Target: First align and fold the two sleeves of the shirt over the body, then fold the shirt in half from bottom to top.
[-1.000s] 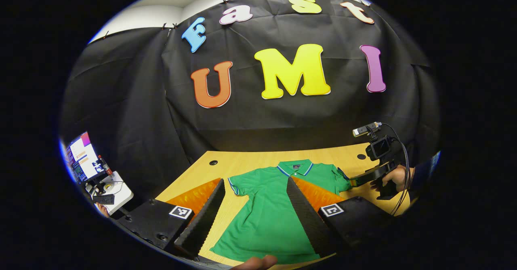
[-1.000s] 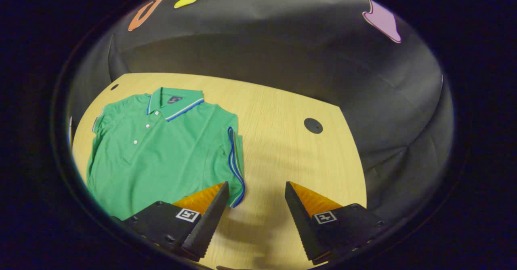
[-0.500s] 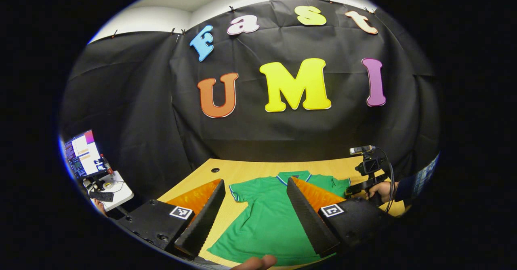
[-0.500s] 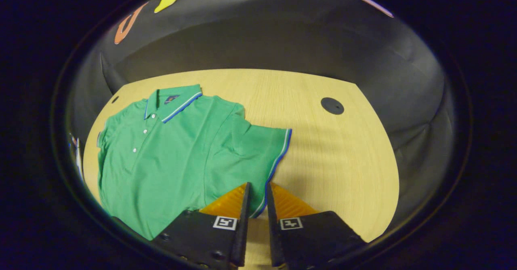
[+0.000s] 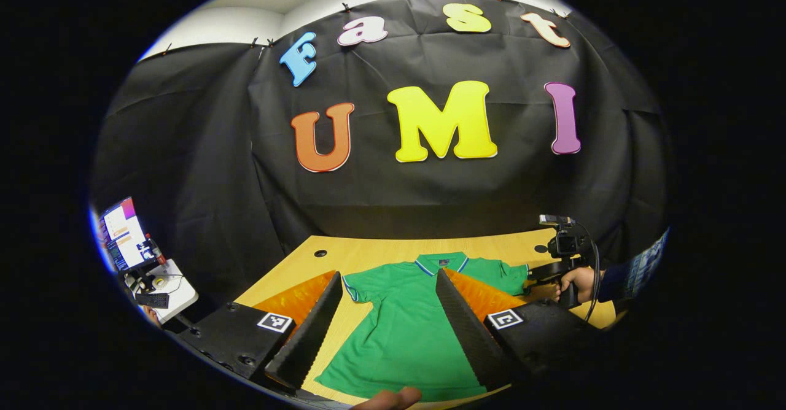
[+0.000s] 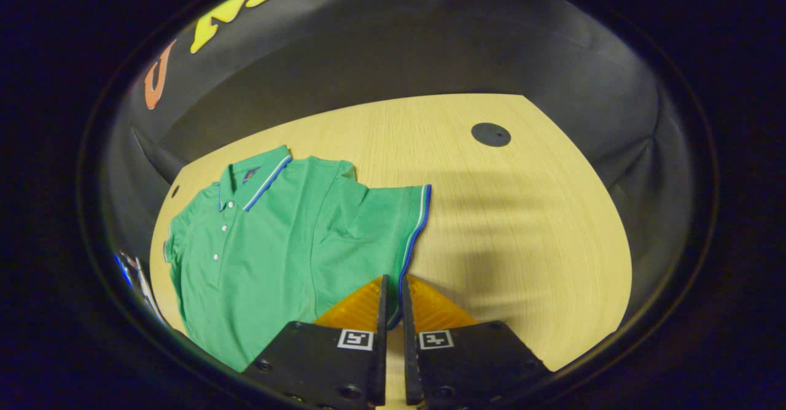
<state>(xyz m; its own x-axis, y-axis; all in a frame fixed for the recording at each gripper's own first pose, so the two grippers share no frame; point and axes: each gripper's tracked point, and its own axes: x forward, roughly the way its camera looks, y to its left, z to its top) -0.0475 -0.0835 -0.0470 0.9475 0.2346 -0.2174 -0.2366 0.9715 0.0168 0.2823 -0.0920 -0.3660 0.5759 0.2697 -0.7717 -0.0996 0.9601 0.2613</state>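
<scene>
Right gripper view: right gripper [image 6: 393, 302], parted a second ago, now pinches the green polo shirt's [image 6: 270, 238] spread right sleeve [image 6: 393, 226] hem mid-tabletop [image 6: 522, 213], ready to fold, while left gripper [image 5: 387, 312] hovers wide.

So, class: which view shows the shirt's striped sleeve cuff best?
The right gripper view: the sleeve cuff runs close and sharp into the right gripper. The left gripper view shows it small and far off.

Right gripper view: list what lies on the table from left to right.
Shirt collar → shirt's right sleeve, its hem pinched in the right gripper → bare table → dark round hole.
</scene>
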